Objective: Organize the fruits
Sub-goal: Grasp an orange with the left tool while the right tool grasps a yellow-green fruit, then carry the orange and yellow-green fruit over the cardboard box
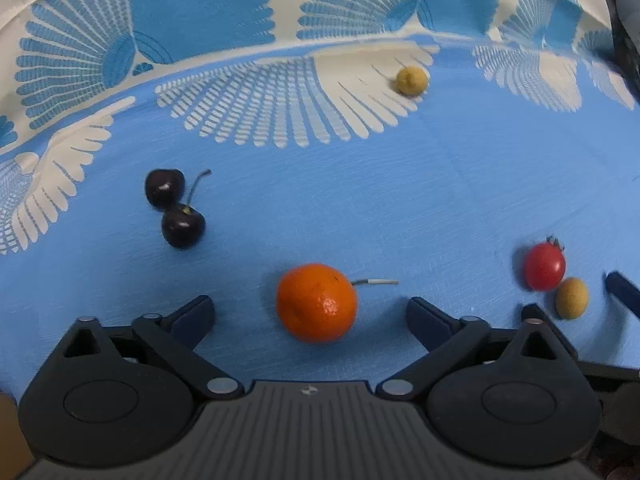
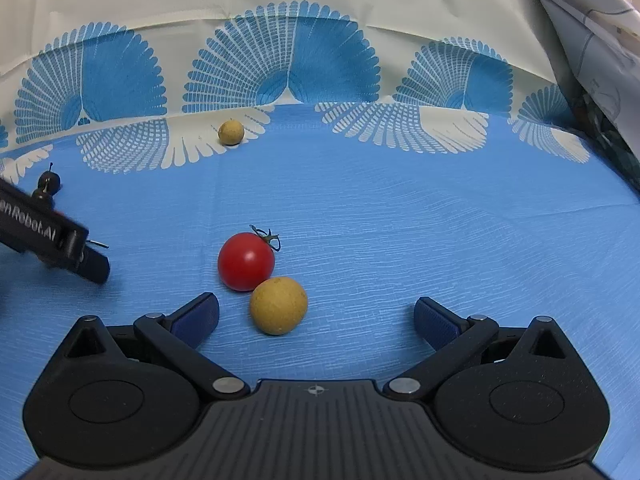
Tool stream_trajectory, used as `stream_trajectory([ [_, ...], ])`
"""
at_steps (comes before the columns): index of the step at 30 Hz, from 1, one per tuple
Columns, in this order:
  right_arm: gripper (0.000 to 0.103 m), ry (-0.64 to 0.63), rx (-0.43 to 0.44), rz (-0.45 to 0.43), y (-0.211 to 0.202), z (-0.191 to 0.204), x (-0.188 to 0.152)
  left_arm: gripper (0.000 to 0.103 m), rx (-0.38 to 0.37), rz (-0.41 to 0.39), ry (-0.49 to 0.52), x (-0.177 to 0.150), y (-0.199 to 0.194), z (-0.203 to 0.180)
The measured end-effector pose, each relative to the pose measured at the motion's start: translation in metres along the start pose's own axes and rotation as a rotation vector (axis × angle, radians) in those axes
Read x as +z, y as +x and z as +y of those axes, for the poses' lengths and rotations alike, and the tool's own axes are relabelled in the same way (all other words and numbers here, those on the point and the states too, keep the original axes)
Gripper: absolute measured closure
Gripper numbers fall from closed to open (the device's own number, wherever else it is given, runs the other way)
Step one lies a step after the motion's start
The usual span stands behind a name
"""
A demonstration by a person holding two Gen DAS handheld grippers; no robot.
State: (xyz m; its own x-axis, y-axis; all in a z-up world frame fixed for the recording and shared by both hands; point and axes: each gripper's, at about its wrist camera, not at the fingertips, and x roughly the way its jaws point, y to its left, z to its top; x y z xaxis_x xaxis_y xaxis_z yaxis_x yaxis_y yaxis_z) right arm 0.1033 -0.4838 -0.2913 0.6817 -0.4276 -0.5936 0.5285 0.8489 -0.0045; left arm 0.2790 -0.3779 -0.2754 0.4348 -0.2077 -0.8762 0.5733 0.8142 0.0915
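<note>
Tomato (image 2: pixel 246 261) touches near longan (image 2: pixel 279 305); another longan (image 2: pixel 231 132) lies far behind.

Bare cloth (image 1: pixel 400 200) between scattered fruits.

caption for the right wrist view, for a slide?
Right tongs open over the blue cloth, a tan round fruit between the fingers, touching a cherry tomato.

Both views are evenly and brightly lit, with soft, short shadows close under each fruit. Small white highlights sit on the orange (image 1: pixel 316 302), the two dark cherries (image 1: pixel 174 206) and the red tomato (image 2: pixel 246 261). The fisheye lens bends the tabletop's (image 2: pixel 400 208) far edge into an arc and darkens the picture corners. In the left wrist view, things near the right edge look smeared; the cloth weave stays sharp in the middle.
</note>
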Motion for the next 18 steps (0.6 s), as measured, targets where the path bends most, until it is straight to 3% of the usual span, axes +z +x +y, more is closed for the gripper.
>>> stream_trajectory([
  [1, 0.008, 0.004, 0.009, 0.002, -0.002, 0.000, 0.001, 0.025, -0.002, -0.007, -0.001, 0.001, -0.002, 0.001],
  [2, 0.028, -0.003, 0.011, -0.005, -0.006, 0.003, 0.003, 0.032, -0.015, -0.014, 0.001, 0.002, -0.006, 0.001],
  [3, 0.056, -0.017, 0.023, -0.002, -0.009, 0.005, 0.004, 0.054, -0.027, -0.021, 0.011, 0.003, -0.009, 0.000],
  [4, 0.068, -0.026, 0.032, 0.009, -0.012, 0.006, 0.007, 0.061, -0.040, 0.004, 0.022, 0.003, -0.012, -0.001],
  [5, 0.076, -0.022, 0.027, 0.025, -0.013, 0.007, 0.009, 0.061, -0.043, 0.009, 0.025, 0.004, -0.014, -0.001],
  [9, 0.076, 0.040, 0.048, 0.079, -0.021, 0.004, 0.016, 0.061, -0.061, 0.009, 0.011, -0.001, -0.027, 0.001],
  [18, 0.076, 0.049, 0.095, 0.086, -0.071, 0.012, 0.026, 0.061, -0.094, -0.029, -0.001, -0.026, -0.093, 0.007],
])
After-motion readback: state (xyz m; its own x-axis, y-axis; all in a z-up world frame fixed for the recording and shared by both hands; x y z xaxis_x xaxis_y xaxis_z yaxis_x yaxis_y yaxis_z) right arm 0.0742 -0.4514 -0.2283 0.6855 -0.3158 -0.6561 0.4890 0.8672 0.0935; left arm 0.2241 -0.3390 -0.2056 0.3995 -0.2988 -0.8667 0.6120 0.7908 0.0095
